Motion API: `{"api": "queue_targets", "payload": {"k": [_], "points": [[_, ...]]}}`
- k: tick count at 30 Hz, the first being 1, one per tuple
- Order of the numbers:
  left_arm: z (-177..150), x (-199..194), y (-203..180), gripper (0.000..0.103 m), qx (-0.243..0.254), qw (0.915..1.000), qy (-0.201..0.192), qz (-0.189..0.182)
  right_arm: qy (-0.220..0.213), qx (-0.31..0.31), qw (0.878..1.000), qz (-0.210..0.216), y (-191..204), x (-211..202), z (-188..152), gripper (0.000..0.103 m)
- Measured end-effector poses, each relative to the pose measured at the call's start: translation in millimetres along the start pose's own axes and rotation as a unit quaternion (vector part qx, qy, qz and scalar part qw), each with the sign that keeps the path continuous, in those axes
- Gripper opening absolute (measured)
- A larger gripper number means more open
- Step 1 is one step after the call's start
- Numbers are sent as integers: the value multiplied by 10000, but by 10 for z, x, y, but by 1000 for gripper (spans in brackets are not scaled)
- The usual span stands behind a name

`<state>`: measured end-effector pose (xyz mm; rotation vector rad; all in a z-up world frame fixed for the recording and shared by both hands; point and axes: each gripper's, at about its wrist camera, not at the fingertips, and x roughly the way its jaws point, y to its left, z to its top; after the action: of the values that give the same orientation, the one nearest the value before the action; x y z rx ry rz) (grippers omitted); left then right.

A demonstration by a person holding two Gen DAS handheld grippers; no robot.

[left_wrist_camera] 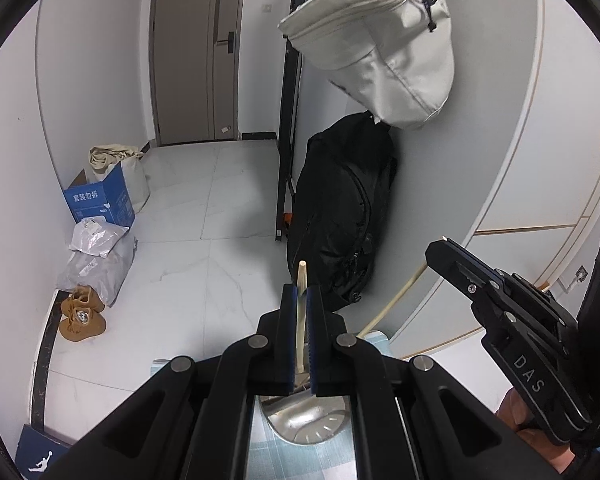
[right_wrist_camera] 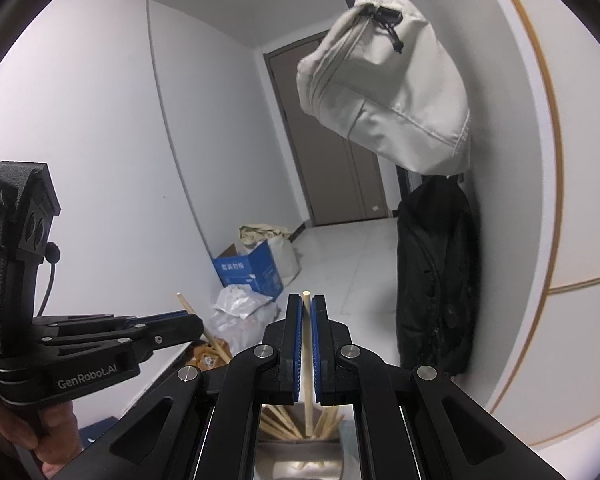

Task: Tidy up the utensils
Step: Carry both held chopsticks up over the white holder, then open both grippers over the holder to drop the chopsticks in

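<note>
Chopsticks [right_wrist_camera: 284, 420] fill steel holder [right_wrist_camera: 300, 464]; each claw pinches one.

My left wrist camera sat just behind its claw [left_wrist_camera: 301, 296] and looked along the closed fingers, angled down toward the floor [left_wrist_camera: 204, 208] and the door [left_wrist_camera: 188, 52] ahead. My right wrist camera sat the same way behind its claw [right_wrist_camera: 307, 304] but faced more level. Both views shared the hanging pale bag [left_wrist_camera: 376, 40], the black backpack [left_wrist_camera: 340, 208] and the blue box [left_wrist_camera: 100, 200].
</note>
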<state>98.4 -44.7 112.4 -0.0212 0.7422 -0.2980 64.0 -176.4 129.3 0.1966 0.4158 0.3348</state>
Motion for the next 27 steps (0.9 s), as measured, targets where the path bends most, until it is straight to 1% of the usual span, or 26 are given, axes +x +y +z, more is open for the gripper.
{"api": "queue_targets", "payload": {"k": [6, 10, 18, 22, 27], "points": [[-148, 293, 97, 1, -22, 9995, 296, -49, 169, 59, 9998, 64, -50, 199, -121, 4], [-181, 445, 158, 1, -88, 9987, 479, -138, 302, 59, 9995, 88, -76, 335, -235, 4], [-253, 626, 150, 1, -64, 9979, 598, -256, 635, 175, 9978, 57, -167, 503, -489, 4], [-279, 695, 186, 1, -229, 9961, 719, -450, 782, 241, 9966, 114, -190, 548, -572, 4], [-261, 755, 242, 1, -440, 9938, 757, -685, 966, 193, 9950, 168, -214, 636, -601, 4]]}}
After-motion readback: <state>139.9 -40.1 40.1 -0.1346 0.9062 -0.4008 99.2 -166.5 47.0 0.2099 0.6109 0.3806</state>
